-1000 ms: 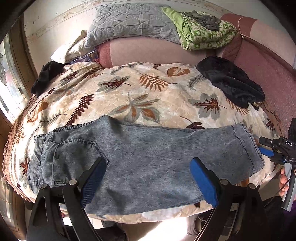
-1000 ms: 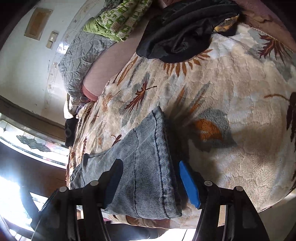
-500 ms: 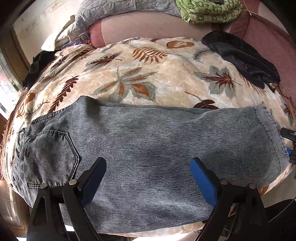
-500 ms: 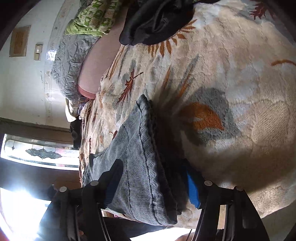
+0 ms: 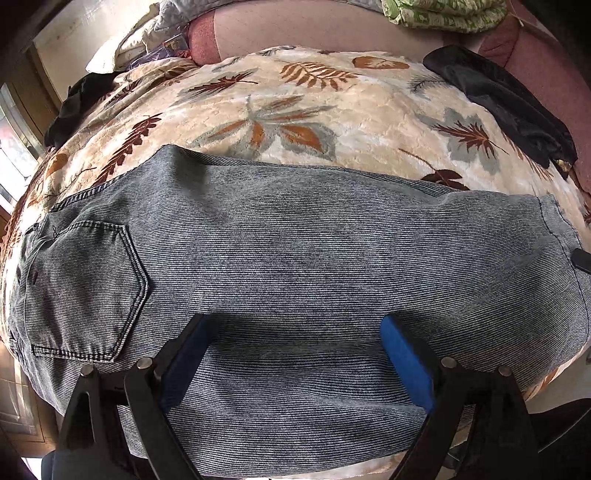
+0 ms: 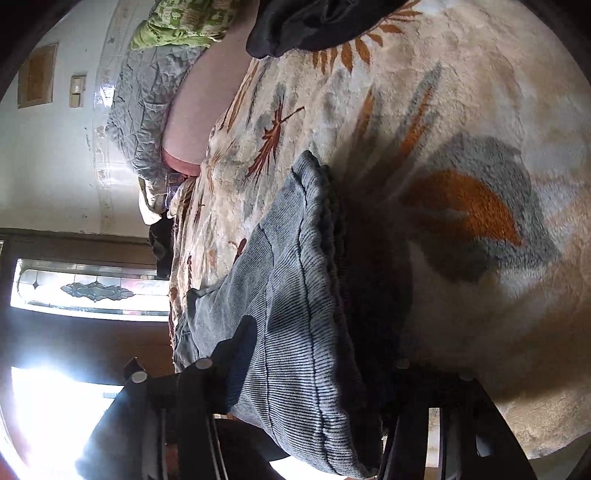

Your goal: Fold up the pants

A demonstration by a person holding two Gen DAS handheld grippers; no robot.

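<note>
Grey-blue jeans point(image 5: 295, 258) lie folded lengthwise across the near edge of a leaf-print blanket point(image 5: 332, 110), waist and back pocket at left, hem at right. My left gripper point(image 5: 295, 354) is open, its blue pads low over the middle of the leg. In the right wrist view the hem end of the jeans point(image 6: 295, 295) lies between the jaws of my right gripper point(image 6: 317, 369), which is open around it; its right finger is in shadow against the blanket point(image 6: 480, 147). A tip of the right gripper shows at the right edge of the left wrist view point(image 5: 583, 258).
A black garment point(image 5: 509, 107) lies at the far right of the bed. Another dark cloth point(image 5: 74, 99) lies at the far left. A grey quilt point(image 6: 147, 92) and a green blanket point(image 5: 443, 14) sit on the pink headrest at the back.
Both grippers have moved forward and down onto the jeans. The left now sits close over the mid-leg; the right has slid around the hem end.
</note>
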